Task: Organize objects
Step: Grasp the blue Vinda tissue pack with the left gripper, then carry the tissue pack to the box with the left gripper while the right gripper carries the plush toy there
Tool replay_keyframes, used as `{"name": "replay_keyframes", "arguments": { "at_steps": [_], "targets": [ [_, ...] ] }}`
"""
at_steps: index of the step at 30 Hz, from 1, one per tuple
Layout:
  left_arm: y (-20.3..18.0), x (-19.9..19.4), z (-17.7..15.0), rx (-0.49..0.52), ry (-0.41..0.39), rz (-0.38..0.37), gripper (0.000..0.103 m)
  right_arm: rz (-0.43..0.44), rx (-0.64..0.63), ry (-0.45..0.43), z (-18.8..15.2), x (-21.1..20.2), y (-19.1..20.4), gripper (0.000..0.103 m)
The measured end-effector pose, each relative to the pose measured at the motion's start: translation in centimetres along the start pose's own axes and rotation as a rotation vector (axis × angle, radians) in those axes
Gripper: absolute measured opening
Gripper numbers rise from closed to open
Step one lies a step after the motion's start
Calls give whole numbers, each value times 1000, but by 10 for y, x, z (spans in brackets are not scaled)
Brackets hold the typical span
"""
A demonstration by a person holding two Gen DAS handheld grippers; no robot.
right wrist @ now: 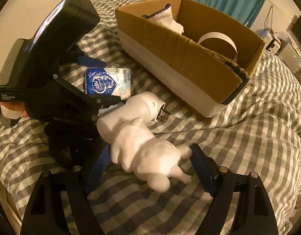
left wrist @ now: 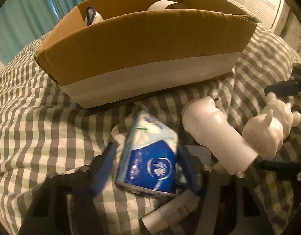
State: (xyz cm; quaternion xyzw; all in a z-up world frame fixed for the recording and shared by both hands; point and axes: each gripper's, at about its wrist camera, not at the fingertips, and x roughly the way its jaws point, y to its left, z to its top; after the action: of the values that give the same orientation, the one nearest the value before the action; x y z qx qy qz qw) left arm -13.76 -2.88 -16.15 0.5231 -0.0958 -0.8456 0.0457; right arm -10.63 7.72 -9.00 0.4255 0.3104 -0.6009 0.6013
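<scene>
Left wrist view shows the left gripper [left wrist: 148,154] with its blue fingers spread around a blue-and-white tissue pack [left wrist: 150,152] on a grey-checked bedspread [left wrist: 42,117]; the fingers flank the pack's sides, but motion blur leaves it unclear whether they touch it, so a grip cannot be confirmed. The pack's long axis runs away from the camera toward the open cardboard box [left wrist: 146,45], which sits just beyond it and already holds a roll of tape [left wrist: 166,5] and a white sock [left wrist: 93,16]. Right wrist view shows the right gripper [right wrist: 150,166] wide open around a white bear-shaped night light [right wrist: 148,152], whose long axis angles up and left toward its plug end [right wrist: 160,111], the prongs pointing at the box's near wall. Neither finger appears to press the figure. The box lies ahead and to the right of this gripper. Judged from these positions, the left gripper is nearer the box, and its coming move turns on a straight forward lift over the near wall. A paper-wrapped tube [left wrist: 170,213] lies beneath the left gripper.
</scene>
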Motion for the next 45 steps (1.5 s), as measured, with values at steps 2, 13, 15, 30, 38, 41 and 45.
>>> {"name": "replay_keyframes", "arguments": {
  "at_steps": [2, 13, 15, 30, 38, 41, 45],
  "targets": [
    [-3, -3, -2, 14, -7, 18, 48, -4, 4, -6, -2, -4, -1, 82],
    [-6, -48, -13, -2, -106, 16, 37, -51, 40, -65, 1, -24, 5, 82],
    [-6, -61, -17, -3, -135, 17, 37, -67, 39, -79, 2, -28, 9, 82],
    [27, -148, 36, -77, -397, 45, 37, -182, 41, -292, 55, -109, 2, 82],
    [52, -154, 93, -94, -465, 78, 37, -210, 55, -345, 99, -111, -21, 82],
    [60, -144, 109, -94, -461, 78, 37, -207, 69, -326, 117, -93, -34, 82],
    [66, -124, 122, -71, -435, 89, 37, -187, 80, -287, 135, -63, -50, 82]
  ]
}}
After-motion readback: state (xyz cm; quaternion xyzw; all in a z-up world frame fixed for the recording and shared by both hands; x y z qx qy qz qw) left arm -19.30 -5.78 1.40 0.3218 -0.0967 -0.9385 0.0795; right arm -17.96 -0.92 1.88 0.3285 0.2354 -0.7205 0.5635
